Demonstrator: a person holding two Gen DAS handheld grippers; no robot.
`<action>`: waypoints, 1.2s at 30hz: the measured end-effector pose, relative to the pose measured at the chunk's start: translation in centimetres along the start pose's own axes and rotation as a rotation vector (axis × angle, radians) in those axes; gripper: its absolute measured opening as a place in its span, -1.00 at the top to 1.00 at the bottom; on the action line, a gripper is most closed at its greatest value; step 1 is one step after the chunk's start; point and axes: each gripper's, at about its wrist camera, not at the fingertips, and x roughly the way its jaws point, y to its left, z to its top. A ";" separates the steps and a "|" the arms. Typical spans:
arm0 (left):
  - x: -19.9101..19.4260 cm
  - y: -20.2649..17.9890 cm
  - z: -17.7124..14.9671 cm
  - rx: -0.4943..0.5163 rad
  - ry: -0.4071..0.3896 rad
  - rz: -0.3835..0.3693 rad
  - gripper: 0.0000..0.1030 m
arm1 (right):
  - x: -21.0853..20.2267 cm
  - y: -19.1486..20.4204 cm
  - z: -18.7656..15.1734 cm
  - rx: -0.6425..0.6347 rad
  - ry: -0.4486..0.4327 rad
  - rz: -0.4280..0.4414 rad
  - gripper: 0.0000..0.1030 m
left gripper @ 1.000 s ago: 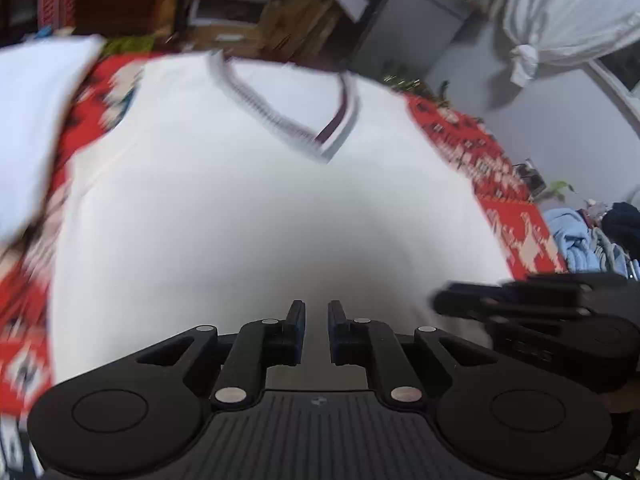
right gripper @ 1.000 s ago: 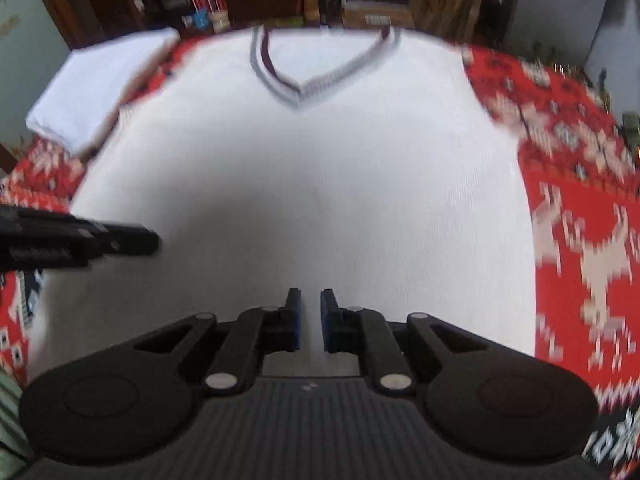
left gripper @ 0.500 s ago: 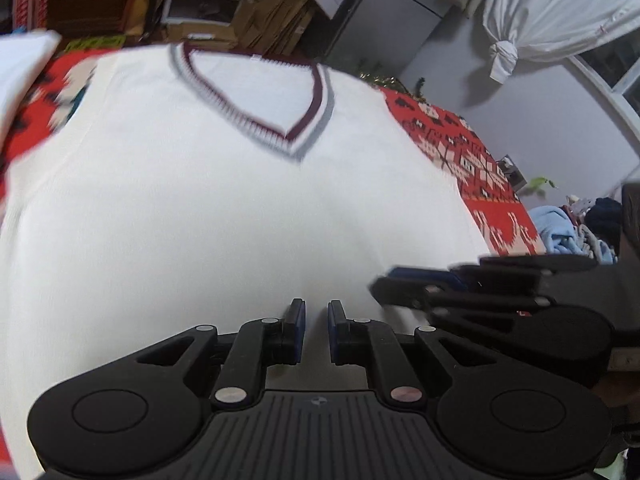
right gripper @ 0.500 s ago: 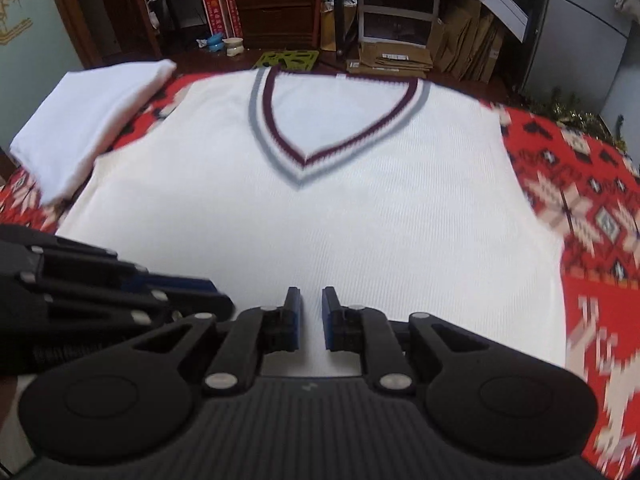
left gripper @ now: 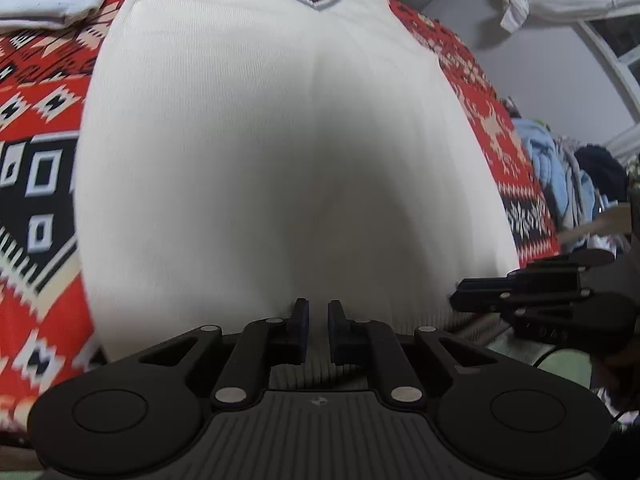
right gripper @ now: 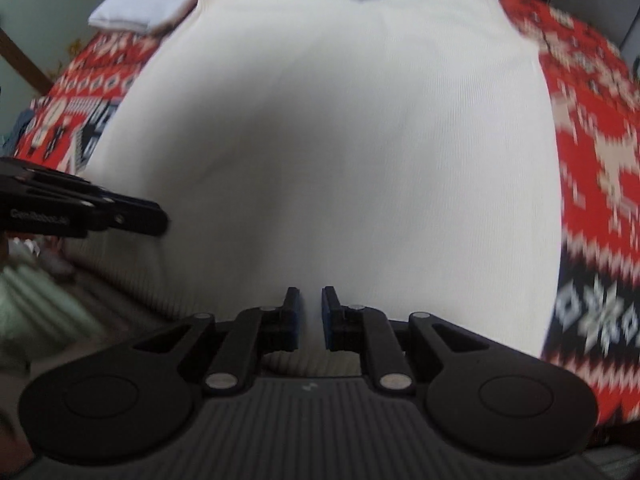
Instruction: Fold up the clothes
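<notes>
White V-neck sweater point(left gripper: 280, 152) lies spread flat on the patterned red blanket point(left gripper: 36, 132), collar at the far end, ribbed hem directly beneath both claws. Left gripper point(left gripper: 315, 322) and right gripper point(right gripper: 307, 312) sit side by side at the hem, each with jaws a narrow slit apart; whether knit is pinched between them cannot be told. A folded white garment point(right gripper: 152, 0) lies far left. To fold well: secure both hem points evenly, lift together, keep the edge straight.

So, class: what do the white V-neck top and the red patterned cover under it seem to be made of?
White V-neck top: probably a matte fine-ribbed knit, going by its vertical ribs and ribbed hem. Red patterned cover: likely a woven or knitted fabric, given its blocky stepped motifs.
</notes>
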 end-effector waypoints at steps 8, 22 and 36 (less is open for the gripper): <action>0.7 -2.6 3.0 0.098 -0.111 -0.040 0.81 | -1.5 0.9 3.2 -0.003 -0.084 0.016 0.83; 2.0 -2.4 -2.7 0.138 -0.123 -0.114 0.89 | 1.1 1.8 0.8 -0.031 -0.147 0.016 1.00; -4.7 -1.3 -12.4 0.067 -0.383 -0.057 0.87 | -6.7 1.3 -10.6 0.143 -0.387 0.026 0.96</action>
